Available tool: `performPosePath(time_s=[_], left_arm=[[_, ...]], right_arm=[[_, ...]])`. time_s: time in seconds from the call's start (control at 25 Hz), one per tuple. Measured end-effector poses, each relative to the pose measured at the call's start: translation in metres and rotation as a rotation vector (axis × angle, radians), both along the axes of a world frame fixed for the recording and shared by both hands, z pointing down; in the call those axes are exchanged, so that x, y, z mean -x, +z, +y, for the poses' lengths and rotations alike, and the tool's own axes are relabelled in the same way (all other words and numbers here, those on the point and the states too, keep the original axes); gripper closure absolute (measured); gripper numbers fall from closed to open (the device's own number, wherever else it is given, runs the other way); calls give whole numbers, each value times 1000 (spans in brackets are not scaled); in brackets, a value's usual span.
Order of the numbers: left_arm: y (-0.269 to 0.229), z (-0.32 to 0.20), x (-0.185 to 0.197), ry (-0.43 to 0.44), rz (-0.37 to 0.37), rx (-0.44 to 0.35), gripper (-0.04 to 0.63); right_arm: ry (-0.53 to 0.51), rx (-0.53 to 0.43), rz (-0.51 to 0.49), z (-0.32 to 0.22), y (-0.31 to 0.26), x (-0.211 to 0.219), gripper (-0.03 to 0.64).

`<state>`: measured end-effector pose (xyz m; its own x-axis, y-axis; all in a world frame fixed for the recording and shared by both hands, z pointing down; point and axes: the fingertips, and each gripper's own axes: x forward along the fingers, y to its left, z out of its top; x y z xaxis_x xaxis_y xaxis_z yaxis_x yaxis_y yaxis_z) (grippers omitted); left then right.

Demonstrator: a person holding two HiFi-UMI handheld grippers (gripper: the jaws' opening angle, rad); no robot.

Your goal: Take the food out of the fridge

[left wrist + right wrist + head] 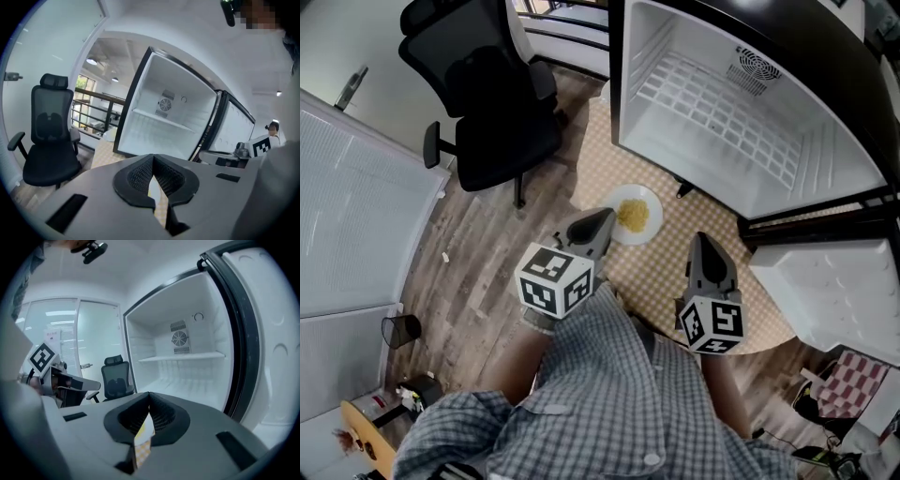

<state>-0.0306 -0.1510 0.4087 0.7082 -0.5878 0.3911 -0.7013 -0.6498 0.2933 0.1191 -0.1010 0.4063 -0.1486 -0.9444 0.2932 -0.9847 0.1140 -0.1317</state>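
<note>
- The left claw (606, 217) is closed, tips pressed together with nothing gripped. In the head view it lies over the plate's near left edge.
- The right claw (703, 240) is also closed and empty, above the checkered surface (652, 274), right of the plate.
- The white plate (655, 208) of yellow food (634, 216) sits on the surface, outside the fridge and near its open front.
- The fridge (694, 37) stands open, door (834, 291) swung wide, wire shelf (722, 112) in view.
- A black office chair (492, 103) stands on the wooden floor, left of the fridge.

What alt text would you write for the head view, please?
A plate of yellow food sits on a checked table before an open, empty fridge. The left claw and the right claw hang shut above it, empty.
</note>
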Motion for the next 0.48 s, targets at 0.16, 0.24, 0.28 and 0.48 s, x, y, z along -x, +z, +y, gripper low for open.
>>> performPosePath(time_s=[0.16, 0.24, 0.28, 0.48], left_arm=[[-29, -2, 0, 10, 29, -68, 589], [-42, 0, -5, 19, 58, -84, 589], [-48, 1, -6, 22, 69, -93, 589], [-78, 5, -13, 36, 107, -155, 589]], right_arm=[[11, -83, 8, -1, -36, -4, 607], [14, -121, -5, -2, -52, -5, 607], [15, -141, -9, -2, -60, -4, 607], [6, -204, -18, -4, -92, -1, 607]])
